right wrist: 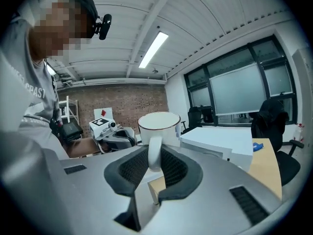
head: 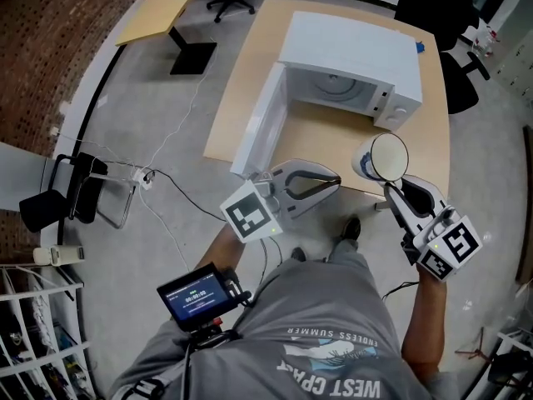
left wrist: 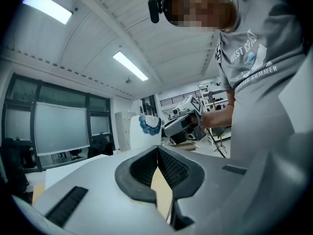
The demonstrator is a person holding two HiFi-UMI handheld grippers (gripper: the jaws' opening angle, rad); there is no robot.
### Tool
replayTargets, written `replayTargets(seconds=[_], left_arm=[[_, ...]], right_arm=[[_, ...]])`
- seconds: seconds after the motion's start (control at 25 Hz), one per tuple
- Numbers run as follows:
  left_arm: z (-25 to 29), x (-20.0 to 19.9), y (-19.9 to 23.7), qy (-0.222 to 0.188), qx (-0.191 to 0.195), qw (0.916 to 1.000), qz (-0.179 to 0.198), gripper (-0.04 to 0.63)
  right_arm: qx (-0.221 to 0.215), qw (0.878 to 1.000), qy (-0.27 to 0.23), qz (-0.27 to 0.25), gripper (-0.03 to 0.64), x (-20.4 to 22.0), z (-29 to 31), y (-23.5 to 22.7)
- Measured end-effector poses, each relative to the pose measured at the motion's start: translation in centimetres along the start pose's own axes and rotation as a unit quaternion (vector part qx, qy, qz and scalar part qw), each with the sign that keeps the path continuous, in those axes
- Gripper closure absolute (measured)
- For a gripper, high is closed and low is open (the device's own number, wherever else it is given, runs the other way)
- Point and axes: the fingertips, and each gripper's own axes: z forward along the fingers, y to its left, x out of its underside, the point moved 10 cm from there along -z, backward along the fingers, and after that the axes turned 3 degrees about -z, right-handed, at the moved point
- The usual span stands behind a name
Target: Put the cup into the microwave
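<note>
Microwave (head: 350,52), white, sits on a light wooden desk (head: 333,136). Its door (head: 262,127) is swung fully open to the picture's left, and the cavity with its round turntable (head: 337,82) is exposed. Cup (head: 381,157), white with a dark rim, is off the desk. It is carried in the air over the desk's near edge, in front of the microwave's control-panel corner and to the right of the open cavity. It is outside the microwave and apart from it, mouth up; the head view looks straight into a white interior. Right tool (head: 391,192): in the right gripper view the two dark pads are closed on the cup's handle (right wrist: 154,153) from either side, and the cup body (right wrist: 159,126) stands upright just beyond the tips. The jaws are held partway apart by the handle's width. Left tool (head: 336,180): its own view shows the pads drawn together, tips meeting, with nothing between them, so it is narrow and empty. It hovers over the desk's near edge, just beside the lower corner of the open door and left of the cup, not touching either. The left gripper view also catches the cup (left wrist: 146,129) from the side, showing a blue pattern on its wall, with the right tool (left wrist: 183,124) behind it in the person's hand. The right gripper view shows the microwave (right wrist: 225,143) to the right of the cup and the left tool (right wrist: 115,137) to its left. The person wears a grey T-shirt (head: 333,340), and a small lit screen (head: 196,294) sits at the waist.
</note>
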Motion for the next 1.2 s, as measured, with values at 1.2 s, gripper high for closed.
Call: replayTargets(seconds=[1.2], left_arm=[[1.7,9.6,5.6,-0.020,-0.115,0.9928,-0.026,0.574]], right_arm=[[-0.062,0.992,0.098,-0.044,0.541,3.2,9.5,-5.8]])
